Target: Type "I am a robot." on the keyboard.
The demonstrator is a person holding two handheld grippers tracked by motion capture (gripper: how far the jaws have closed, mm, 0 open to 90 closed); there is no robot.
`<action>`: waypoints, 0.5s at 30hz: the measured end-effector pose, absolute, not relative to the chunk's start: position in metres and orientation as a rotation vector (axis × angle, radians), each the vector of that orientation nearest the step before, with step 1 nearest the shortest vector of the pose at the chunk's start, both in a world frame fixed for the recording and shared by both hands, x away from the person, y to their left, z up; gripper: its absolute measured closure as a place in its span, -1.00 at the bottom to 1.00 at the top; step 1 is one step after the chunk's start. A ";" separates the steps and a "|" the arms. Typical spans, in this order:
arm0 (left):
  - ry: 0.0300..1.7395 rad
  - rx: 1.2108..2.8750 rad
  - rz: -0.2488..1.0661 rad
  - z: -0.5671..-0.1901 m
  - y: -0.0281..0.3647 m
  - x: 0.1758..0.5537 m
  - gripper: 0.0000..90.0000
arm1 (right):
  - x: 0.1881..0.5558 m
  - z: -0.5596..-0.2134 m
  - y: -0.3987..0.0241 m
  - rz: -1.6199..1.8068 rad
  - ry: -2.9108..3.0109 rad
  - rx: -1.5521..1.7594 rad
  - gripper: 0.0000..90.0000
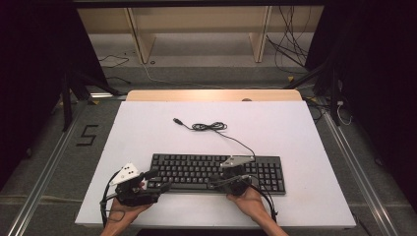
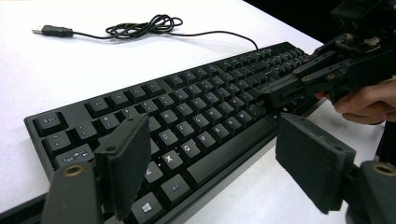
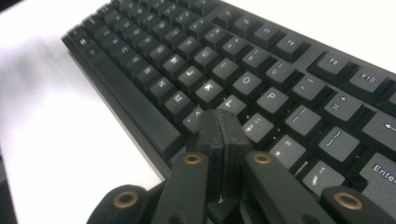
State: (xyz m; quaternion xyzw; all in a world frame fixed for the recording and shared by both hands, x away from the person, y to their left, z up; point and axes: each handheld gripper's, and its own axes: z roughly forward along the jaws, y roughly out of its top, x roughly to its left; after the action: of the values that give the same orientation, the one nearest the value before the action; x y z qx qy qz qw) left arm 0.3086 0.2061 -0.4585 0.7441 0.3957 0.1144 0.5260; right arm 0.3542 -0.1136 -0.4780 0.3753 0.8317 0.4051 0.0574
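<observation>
Matte blk pads of right gripper [image 3: 219, 122] pressed together, over flat rectangular blk keyboard [image 3: 261, 70]

High view overhead, far; both tongs views close, low, sharing keyboard [image 1: 216, 172] with it.

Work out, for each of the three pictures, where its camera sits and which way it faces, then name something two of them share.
High view: above the near edge, facing forward and down on the white table and keyboard; both forearms enter from below.
Left gripper view: rides the left gripper, looking along its open jaws across the keyboard toward the USB cable; the right gripper and its hand show.
Right gripper view: rides the right gripper, jaws shut, aimed at the keys.
All three views share the keyboard.
</observation>
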 end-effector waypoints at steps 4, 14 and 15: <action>0.948 1.779 0.274 -0.459 0.206 0.309 -0.42 | 0.354 -0.476 -0.116 1.238 2.514 1.142 0.97; 0.948 1.781 0.273 -0.459 0.206 0.309 -0.42 | 0.354 -0.472 -0.122 1.284 2.487 1.160 0.94; 0.948 1.781 0.273 -0.459 0.205 0.309 -0.42 | 0.354 -0.472 -0.123 1.288 2.484 1.162 0.93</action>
State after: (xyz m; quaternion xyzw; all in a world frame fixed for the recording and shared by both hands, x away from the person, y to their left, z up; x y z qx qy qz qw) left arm 0.3094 0.2055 -0.4590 0.7446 0.3961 0.1140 0.5251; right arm 0.3540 -0.1228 -0.4715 0.3828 0.8187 0.4244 0.0558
